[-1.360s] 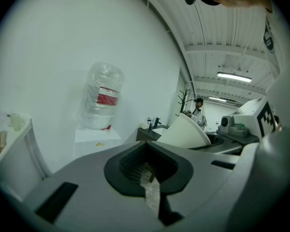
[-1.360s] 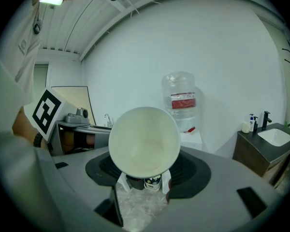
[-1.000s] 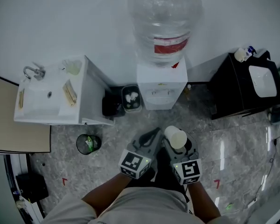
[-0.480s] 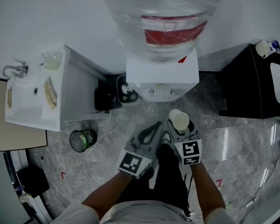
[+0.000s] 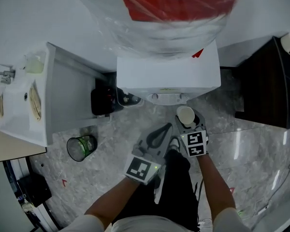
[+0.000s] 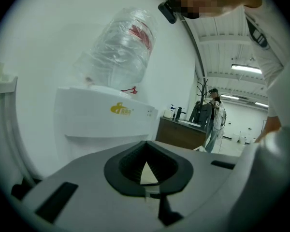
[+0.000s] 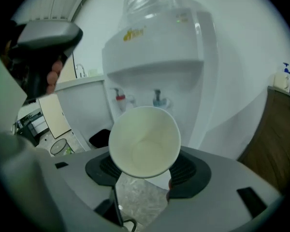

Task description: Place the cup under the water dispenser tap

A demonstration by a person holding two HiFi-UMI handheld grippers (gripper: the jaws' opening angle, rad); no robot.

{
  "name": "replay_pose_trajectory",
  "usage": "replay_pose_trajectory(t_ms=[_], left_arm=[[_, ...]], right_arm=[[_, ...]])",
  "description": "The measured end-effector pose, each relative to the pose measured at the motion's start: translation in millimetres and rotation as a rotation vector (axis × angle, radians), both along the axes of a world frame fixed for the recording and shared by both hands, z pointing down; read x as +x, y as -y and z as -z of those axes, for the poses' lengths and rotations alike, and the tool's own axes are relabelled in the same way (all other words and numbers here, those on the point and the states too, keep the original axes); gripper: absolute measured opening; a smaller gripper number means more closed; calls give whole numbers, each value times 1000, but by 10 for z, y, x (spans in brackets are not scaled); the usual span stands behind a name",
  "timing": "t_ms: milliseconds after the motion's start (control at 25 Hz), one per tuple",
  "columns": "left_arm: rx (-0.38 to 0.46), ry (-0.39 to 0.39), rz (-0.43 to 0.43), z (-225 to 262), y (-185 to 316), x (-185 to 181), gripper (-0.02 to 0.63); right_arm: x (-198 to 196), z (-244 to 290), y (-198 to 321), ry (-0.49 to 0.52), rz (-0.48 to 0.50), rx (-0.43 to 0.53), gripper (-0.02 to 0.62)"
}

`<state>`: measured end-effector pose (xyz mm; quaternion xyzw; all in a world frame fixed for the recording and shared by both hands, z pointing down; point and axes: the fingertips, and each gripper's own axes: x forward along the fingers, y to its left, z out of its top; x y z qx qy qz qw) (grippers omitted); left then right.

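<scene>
The white water dispenser with its clear bottle stands against the wall ahead. In the right gripper view its red tap and blue tap sit in the alcove just beyond the cup. A white paper cup, empty and tilted mouth toward the camera, is clamped between the jaws of my right gripper, a short way in front of the dispenser. Just left of it, my left gripper is shut with nothing in it.
A white sink cabinet stands at the left, with a black box beside the dispenser. A small bin sits on the marble floor. A dark cabinet is at the right. A person stands far off.
Both grippers have sunk and moved closer to the dispenser, the right one carrying the cup toward the tap alcove. The head camera has leaned in, so the dispenser looms larger.
</scene>
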<state>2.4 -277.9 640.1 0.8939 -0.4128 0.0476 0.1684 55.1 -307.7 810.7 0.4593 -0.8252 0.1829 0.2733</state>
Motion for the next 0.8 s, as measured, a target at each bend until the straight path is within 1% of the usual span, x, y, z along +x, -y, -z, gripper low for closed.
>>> replay_pose_trajectory(t_ms=[160, 280, 520, 800], left_arm=[[-23, -1, 22, -217, 22, -57, 5], [-33, 13, 28, -320, 36, -113, 5], [-45, 29, 19, -455, 45, -90, 5], [-51, 18, 6, -522, 98, 17, 5]], right_arm=[[-24, -645, 225, -24, 1, -67, 270], [-40, -907, 415, -33, -10, -72, 270], [-63, -1155, 598, -46, -9, -59, 272], [-82, -1310, 682, -90, 10, -70, 272]])
